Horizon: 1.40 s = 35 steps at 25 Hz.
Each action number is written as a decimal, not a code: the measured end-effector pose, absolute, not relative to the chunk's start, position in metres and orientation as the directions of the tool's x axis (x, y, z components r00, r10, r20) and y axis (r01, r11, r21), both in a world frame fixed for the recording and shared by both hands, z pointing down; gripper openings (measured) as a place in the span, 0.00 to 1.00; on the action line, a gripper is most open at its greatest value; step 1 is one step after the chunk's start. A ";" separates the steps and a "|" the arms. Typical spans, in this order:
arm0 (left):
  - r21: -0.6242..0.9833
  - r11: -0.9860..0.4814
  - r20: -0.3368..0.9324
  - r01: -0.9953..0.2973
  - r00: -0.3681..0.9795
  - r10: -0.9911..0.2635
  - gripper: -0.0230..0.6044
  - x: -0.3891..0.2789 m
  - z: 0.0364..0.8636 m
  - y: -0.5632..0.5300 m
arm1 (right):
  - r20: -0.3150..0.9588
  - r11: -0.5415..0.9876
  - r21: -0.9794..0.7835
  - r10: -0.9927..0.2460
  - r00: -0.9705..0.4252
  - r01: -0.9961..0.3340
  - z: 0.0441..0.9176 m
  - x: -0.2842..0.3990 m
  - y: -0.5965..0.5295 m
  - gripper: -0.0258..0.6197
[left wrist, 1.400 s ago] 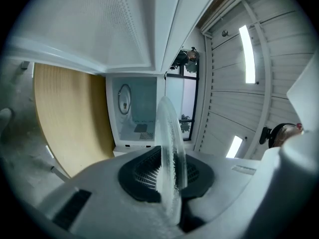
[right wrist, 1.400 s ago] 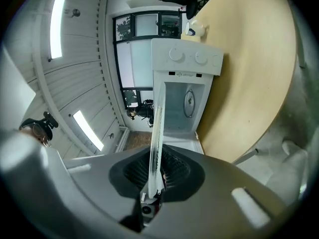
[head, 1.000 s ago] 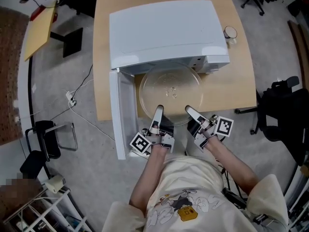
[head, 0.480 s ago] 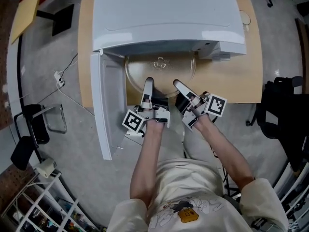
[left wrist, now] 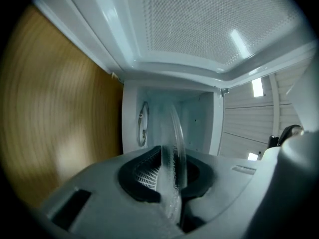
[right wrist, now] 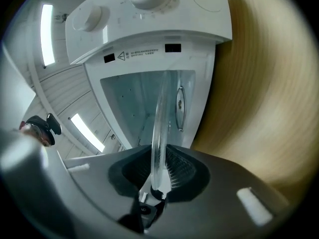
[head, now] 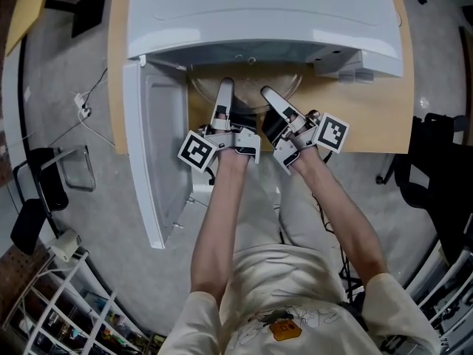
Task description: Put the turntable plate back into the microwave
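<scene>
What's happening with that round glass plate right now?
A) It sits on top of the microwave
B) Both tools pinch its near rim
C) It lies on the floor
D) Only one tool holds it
B: the left tool and the right tool each have their jaws closed on the rim of the glass plate, which is partly inside the open microwave.

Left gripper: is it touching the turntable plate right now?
Touching. The left gripper view shows the rim of the glass turntable plate clamped between the jaws of the left gripper, with no gap on either side.
</scene>
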State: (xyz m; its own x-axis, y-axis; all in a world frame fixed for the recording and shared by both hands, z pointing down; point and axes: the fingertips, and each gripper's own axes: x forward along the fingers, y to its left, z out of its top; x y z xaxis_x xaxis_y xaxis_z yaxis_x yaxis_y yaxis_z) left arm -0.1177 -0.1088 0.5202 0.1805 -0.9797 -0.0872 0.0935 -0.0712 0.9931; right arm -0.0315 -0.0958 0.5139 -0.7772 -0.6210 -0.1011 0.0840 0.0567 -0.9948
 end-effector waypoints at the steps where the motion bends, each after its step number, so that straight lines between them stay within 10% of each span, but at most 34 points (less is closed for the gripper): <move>1: 0.993 -0.072 -0.088 0.096 0.182 -0.979 0.08 -0.117 0.522 -0.114 | -0.104 0.063 -0.995 -0.617 -0.780 0.083 0.515 -0.034 -0.098 0.13; 35: 0.994 -0.032 -0.052 0.100 0.204 -0.978 0.12 -0.126 0.539 -0.157 | -0.043 0.041 -0.999 -0.670 -0.741 0.021 0.536 -0.050 -0.186 0.12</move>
